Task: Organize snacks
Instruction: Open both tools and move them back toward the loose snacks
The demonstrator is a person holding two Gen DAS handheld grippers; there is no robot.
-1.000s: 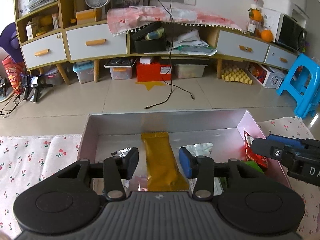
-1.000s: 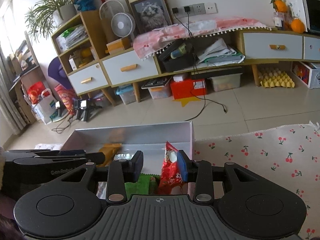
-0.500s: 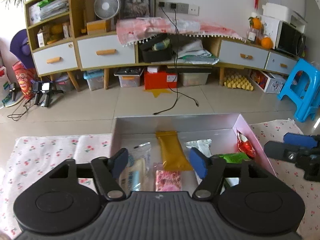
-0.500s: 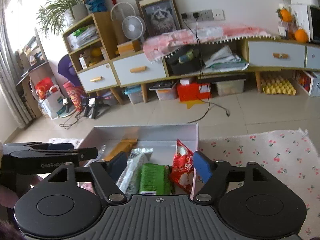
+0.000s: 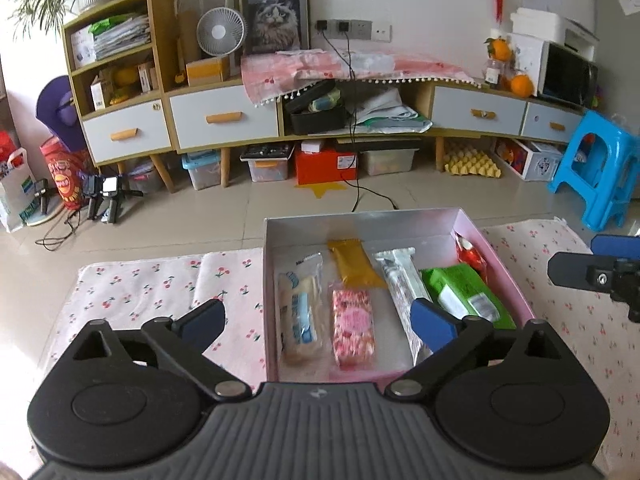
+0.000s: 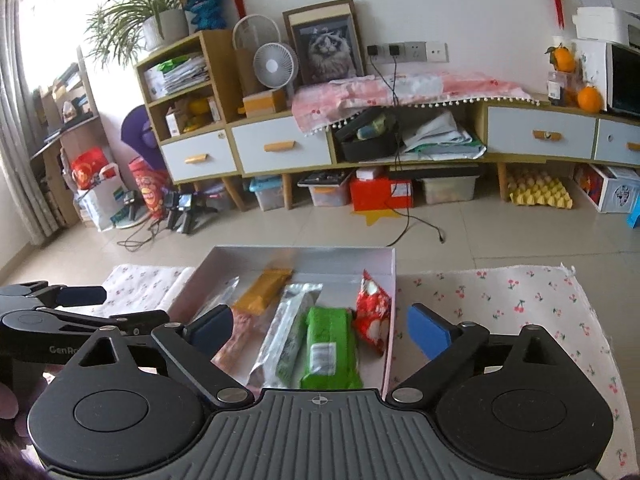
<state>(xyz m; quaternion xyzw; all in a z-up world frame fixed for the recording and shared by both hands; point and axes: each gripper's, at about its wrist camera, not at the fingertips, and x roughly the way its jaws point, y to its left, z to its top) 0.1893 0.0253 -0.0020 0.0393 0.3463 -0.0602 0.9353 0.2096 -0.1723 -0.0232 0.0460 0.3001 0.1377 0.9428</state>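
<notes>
A cherry-print cloth (image 5: 152,280) is spread over the floor. A framed cat picture (image 5: 276,20) and a white fan (image 5: 221,34) are set on the cabinet (image 5: 224,116); a blue stool (image 5: 596,180) is seen at right.

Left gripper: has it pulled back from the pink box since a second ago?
Yes. The left gripper has backed away from the pink box and opened wide. The mustard-yellow snack packet, earlier between its fingers, now lies well ahead in the box.

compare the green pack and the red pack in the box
The green pack lies flat on the box floor; the red pack stands tilted against the right wall. The green one is larger and blocky, the red one small and crinkled. Both sit at the box's right side, next to each other.
</notes>
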